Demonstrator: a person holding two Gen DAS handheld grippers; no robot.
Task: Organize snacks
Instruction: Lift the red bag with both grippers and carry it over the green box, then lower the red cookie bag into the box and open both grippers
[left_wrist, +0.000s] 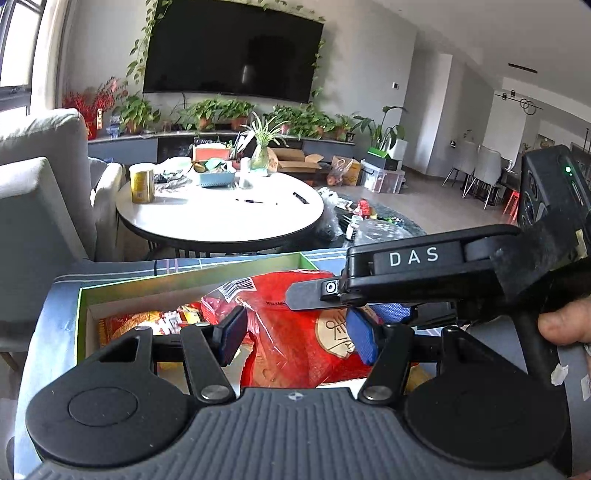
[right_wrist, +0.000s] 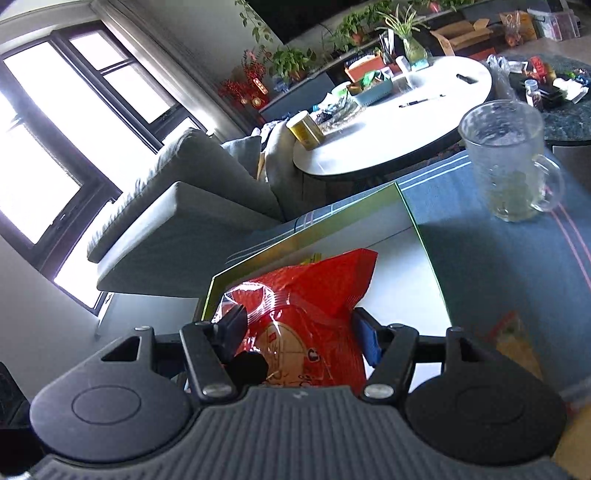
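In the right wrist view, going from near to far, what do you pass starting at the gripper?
right gripper closed on the red snack bag → green-edged box → round white table → potted plants along the far wall.

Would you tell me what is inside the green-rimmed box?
The green-rimmed box holds a yellow-orange snack packet at its left end, and the large red bag sits over its middle. Whatever lies under that bag is hidden.
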